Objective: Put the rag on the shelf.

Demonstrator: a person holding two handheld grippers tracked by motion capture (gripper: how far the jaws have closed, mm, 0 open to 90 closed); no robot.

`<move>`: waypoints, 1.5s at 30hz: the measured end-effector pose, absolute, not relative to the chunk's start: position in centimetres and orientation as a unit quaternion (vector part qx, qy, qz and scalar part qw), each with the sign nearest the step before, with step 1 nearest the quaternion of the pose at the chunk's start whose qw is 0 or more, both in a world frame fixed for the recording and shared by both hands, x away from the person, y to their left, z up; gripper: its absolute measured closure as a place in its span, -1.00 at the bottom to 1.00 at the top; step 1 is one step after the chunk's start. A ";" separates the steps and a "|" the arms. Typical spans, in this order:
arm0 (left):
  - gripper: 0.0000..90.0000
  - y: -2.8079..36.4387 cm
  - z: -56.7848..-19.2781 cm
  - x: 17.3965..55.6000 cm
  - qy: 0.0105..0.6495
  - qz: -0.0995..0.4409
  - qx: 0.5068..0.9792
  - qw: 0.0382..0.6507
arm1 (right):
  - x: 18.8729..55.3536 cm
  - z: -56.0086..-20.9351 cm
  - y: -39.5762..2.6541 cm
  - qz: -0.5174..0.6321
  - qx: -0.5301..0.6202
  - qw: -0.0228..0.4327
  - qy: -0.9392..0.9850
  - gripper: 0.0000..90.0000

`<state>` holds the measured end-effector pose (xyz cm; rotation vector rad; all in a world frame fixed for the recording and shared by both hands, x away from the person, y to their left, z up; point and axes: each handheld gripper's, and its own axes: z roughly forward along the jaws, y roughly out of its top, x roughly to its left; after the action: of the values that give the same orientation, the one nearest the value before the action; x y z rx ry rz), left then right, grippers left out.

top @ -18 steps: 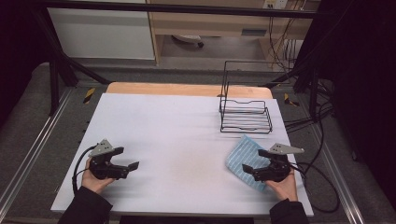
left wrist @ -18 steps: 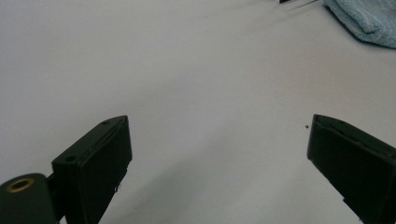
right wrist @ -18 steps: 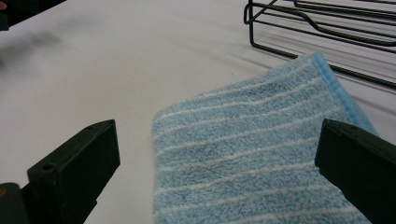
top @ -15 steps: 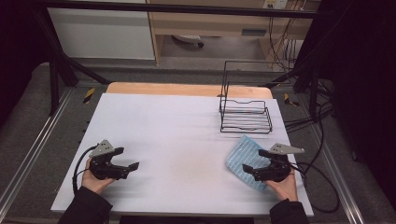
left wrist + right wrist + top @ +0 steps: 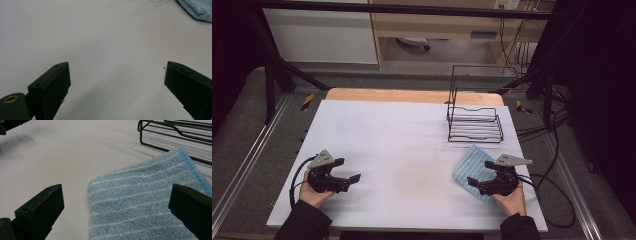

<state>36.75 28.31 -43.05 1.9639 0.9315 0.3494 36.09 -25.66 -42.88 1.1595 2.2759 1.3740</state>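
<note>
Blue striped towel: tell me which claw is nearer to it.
Right. The right claw hovers open over the towel at its near edge; the left claw sits open far across the table.

One camera hangs high above the person's side of the bench, facing forward and down, far enough to take in every edge. Another rides low on the left gripper, close over the bench top, looking across toward the blue cloth. The third rides on the right gripper, very near that cloth, facing the wire rack by the far right corner. All three share the cloth.
</note>
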 end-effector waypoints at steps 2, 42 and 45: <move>-0.85 28.3 -43.0 36.8 0.377 0.142 0.796 0.452 | 36.1 -42.9 -25.5 0.468 0.397 0.119 0.780 -0.99; -0.83 28.2 -43.2 36.8 0.378 0.149 0.800 0.441 | 36.9 -44.7 -20.7 0.363 0.337 0.157 0.855 0.70; -0.83 28.2 -43.2 36.8 0.379 0.149 0.799 0.442 | 36.8 -44.5 -20.5 0.357 0.332 0.165 0.857 0.81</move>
<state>36.79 28.23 -43.16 1.9836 0.9396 0.3686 36.85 -20.53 -44.52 0.9443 2.4421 1.0175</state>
